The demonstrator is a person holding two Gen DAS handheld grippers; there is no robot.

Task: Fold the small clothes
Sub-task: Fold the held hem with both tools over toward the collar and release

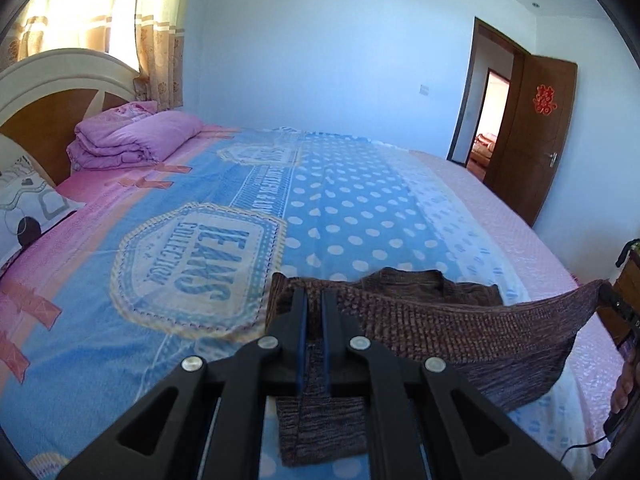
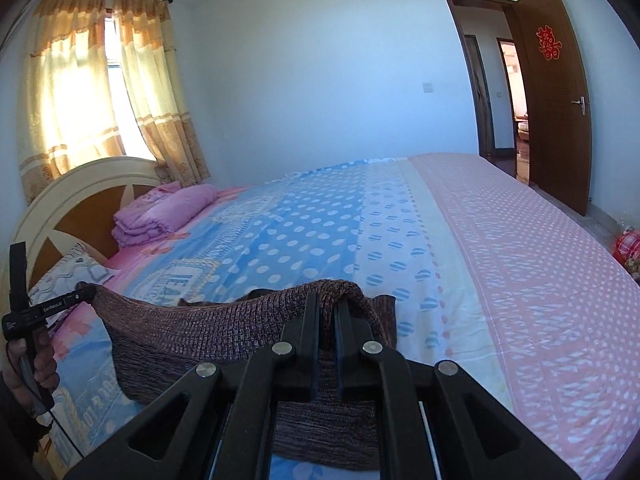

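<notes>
**Brown knit lifted over the bed**

Wide bed (image 2: 520,264) under a blue, dotted and pink sheet. Folded pink quilt (image 1: 132,136) by the headboard. Above the near edge, brown knit garment (image 1: 460,328) slung between both tongs, sagging mid-span, lower part draped on the sheet. Left tongs (image 1: 314,300) pinched tight on one corner; right tongs (image 2: 328,312) clamped likewise on the other.
</notes>
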